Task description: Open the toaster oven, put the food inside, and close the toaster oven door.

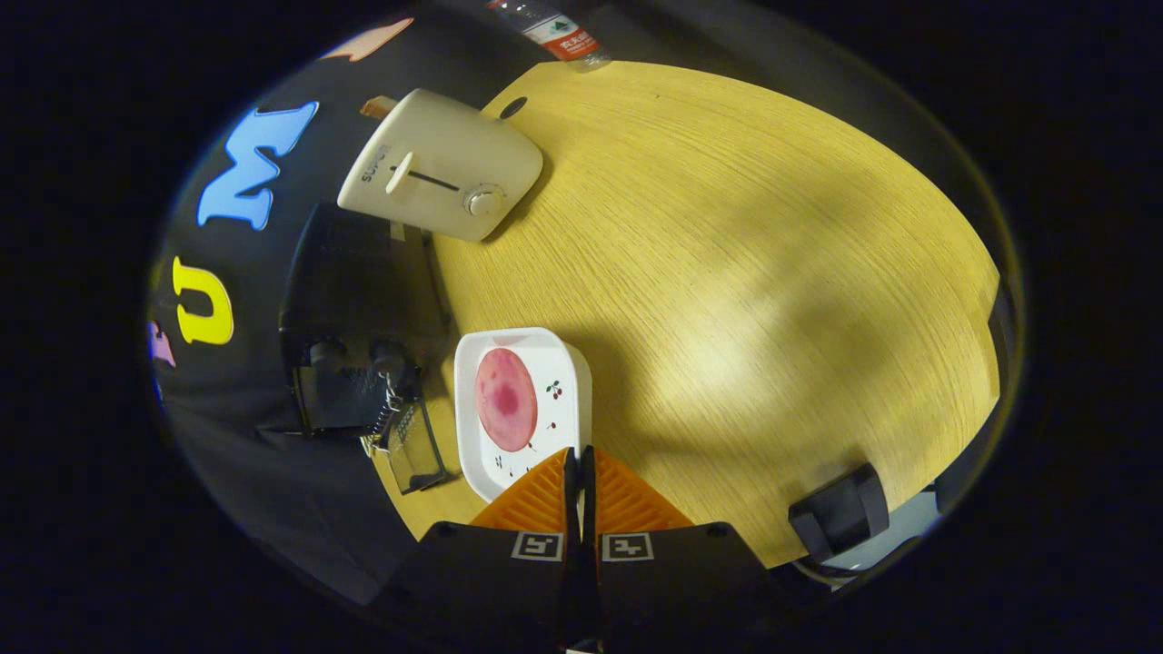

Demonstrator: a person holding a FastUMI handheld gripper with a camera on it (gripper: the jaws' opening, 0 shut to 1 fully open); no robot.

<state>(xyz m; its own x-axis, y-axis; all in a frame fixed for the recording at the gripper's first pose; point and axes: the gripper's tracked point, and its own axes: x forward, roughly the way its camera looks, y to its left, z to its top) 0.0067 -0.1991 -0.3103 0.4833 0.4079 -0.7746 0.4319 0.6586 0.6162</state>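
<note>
A white square plate (568, 381) lies on the wooden table (727, 272), just ahead of my fingertips, with a round pink slice of food (505, 400) on it. My gripper (577, 459) is shut with nothing between its fingers, and its tips sit over the plate's near rim. Beside the plate stands the black toaster oven (354, 291). Its glass door (415, 447) appears swung open, with a spring showing at the hinge.
A cream pop-up toaster (441, 168) stands beyond the oven. A water bottle (554, 32) lies at the table's far edge. A black block (838, 513) sits at the near table edge, off to the other side of my fingers.
</note>
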